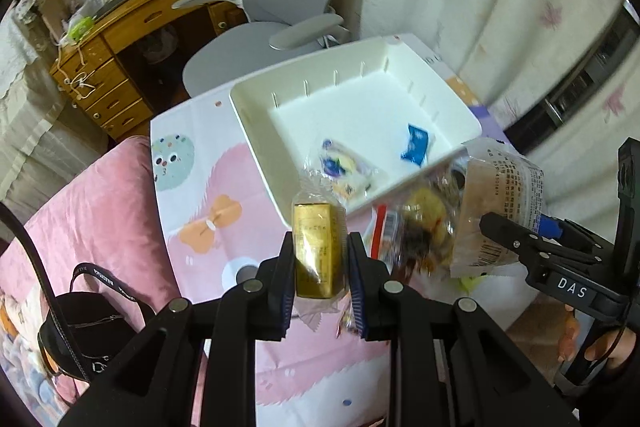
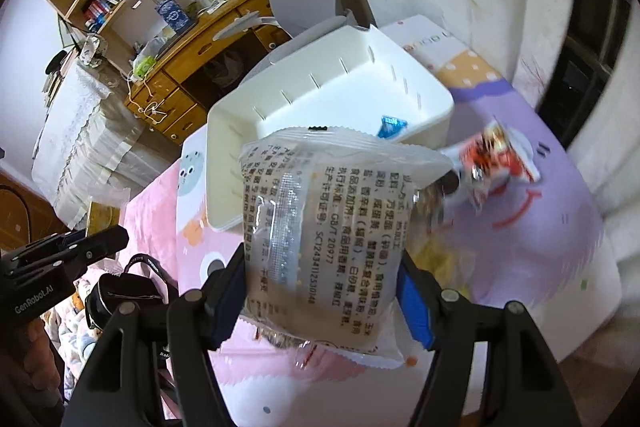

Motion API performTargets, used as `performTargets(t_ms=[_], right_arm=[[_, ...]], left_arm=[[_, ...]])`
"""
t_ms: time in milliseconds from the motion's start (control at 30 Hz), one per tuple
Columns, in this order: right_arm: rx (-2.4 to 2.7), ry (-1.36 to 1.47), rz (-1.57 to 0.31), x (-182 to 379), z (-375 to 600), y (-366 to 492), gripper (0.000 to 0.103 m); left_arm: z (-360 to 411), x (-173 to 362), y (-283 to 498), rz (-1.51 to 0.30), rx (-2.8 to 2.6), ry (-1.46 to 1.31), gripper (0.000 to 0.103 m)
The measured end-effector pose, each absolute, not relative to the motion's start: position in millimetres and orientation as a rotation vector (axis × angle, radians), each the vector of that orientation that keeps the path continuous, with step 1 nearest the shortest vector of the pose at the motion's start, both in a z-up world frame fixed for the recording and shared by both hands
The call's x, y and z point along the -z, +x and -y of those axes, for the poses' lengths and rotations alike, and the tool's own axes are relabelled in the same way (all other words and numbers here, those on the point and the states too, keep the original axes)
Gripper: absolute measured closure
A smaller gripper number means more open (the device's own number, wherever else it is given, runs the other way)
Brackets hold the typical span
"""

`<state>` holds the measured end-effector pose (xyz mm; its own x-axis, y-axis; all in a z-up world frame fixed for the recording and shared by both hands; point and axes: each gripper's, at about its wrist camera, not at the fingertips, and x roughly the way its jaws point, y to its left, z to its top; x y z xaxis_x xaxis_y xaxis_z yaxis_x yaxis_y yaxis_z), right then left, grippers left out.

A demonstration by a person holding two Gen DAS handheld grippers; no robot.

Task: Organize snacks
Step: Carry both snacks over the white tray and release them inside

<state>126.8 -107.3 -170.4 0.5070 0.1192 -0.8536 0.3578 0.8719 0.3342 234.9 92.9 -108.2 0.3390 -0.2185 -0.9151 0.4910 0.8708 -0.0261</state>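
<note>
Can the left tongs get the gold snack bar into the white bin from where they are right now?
Probably yes. The left tongs grip the gold snack bar just short of the white bin, whose open top shows only two small packets. The right tongs' packet is off to the side.

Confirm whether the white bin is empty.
No: the white bin already holds a blue packet and a clear-wrapped snack.

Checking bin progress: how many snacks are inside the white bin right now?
2 visible in the white bin: a blue packet toward its right wall, and a purple-and-yellow packet at the near wall. The held snacks may hide more.
</note>
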Motion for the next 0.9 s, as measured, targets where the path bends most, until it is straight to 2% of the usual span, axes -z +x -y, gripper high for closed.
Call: performTargets(t_ms=[367, 700, 767, 900], right_arm=[[0.035, 0.425, -1.05, 153, 151, 179, 0.035], [-0.05, 0.331, -1.033, 159, 174, 228, 0.033], [-0.08, 0.325, -1.026, 162, 176, 237, 0.025], [-0.077, 0.285, -1.005, 164, 176, 247, 0.024]], left_arm=[[-67, 117, 264, -1.173, 0.359, 0.138, 0.081], [-53, 131, 287, -1.171, 0.3, 0.03, 0.081], [-51, 133, 290, -1.167, 0.289, 0.015, 0.073], [-48, 135, 292, -1.175, 0.275, -0.005, 0.062]])
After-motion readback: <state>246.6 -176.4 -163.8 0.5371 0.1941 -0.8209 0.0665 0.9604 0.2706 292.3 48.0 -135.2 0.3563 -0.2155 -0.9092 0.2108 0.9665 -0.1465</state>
